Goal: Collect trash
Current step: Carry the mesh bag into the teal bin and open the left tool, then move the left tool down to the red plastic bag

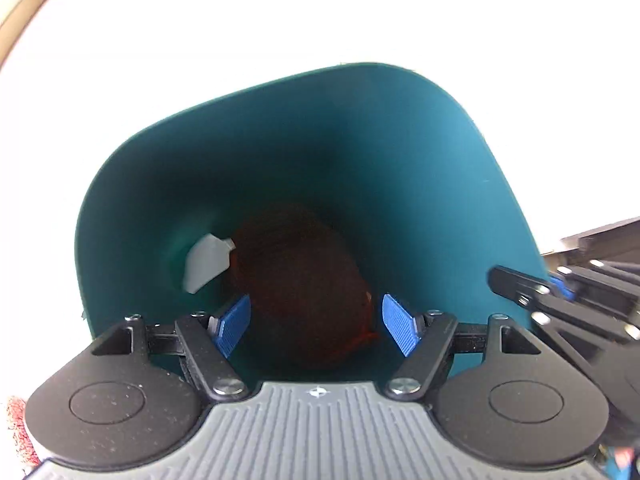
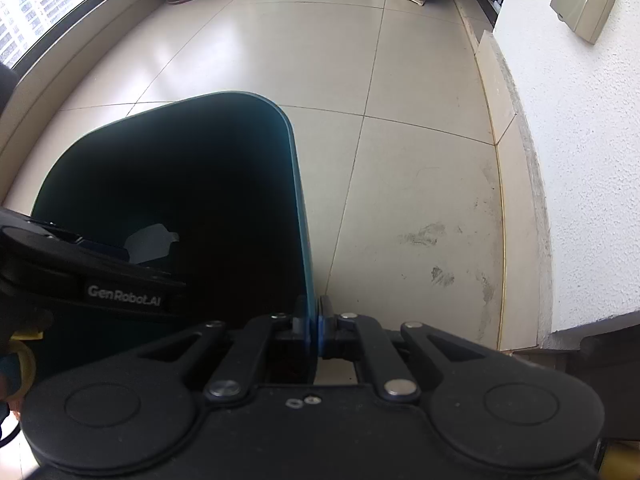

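I am on a balcony with a pale tiled floor (image 2: 400,80), a white rough wall (image 2: 580,160) on my right and a window (image 2: 48,12) on my left. The biggest thing near me is the teal bin (image 1: 400,160), which stands on the tiles. My right gripper (image 2: 314,328) is closed on the bin's right wall, one finger inside and one outside, so it holds the bin steady. My left gripper (image 1: 316,320) hangs over the mouth of the bin with its blue pads (image 1: 232,322) wide apart and nothing between them. At the bottom of the bin lies a dark brown bundle (image 1: 300,288) with some orange thread, and beside it, touching it on the left, a small white piece (image 1: 208,260). I judge that I am at the dropping step, the trash being already inside; the next move calls for lifting the left gripper out without knocking the rim, then looking for more trash. Only the left view shows the brown bundle; in the right view the inside of the bin is almost black and only the white piece appears. Only the right view shows the floor, with grey smudges (image 2: 424,236), because in the left view everything around the bin is washed out white.
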The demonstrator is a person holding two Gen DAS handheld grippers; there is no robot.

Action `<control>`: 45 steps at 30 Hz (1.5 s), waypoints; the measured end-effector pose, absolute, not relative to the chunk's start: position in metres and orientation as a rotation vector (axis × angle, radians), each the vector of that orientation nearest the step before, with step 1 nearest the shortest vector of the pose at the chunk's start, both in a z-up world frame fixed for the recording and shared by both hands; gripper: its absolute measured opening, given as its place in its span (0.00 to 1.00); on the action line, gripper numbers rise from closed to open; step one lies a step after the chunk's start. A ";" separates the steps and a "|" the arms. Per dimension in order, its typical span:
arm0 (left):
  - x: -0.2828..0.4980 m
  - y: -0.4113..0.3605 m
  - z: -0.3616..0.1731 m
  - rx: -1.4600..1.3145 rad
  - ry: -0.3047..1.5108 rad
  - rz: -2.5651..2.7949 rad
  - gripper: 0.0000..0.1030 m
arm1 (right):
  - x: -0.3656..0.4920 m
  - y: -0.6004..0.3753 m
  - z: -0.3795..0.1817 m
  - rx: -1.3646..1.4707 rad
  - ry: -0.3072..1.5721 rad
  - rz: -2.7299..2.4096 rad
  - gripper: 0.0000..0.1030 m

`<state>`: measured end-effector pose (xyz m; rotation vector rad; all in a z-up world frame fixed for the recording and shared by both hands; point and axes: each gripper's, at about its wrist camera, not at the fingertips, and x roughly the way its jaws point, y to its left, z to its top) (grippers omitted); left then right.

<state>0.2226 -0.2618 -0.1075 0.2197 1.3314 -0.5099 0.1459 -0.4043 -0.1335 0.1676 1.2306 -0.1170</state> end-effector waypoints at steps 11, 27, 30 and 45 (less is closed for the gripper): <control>0.191 -0.191 -0.047 0.166 1.177 -0.477 0.70 | 0.146 -0.398 -0.134 0.144 1.232 -0.118 0.05; 0.208 -0.049 -0.037 0.078 1.157 -0.253 0.75 | 0.147 -0.390 -0.134 0.107 1.239 -0.116 0.02; 0.210 -0.027 -0.053 0.070 1.178 -0.191 0.75 | 0.147 -0.390 -0.134 0.107 1.242 -0.114 0.03; 0.254 0.147 -0.240 -0.270 1.532 0.362 0.75 | 0.148 -0.383 -0.134 0.065 1.248 -0.121 0.05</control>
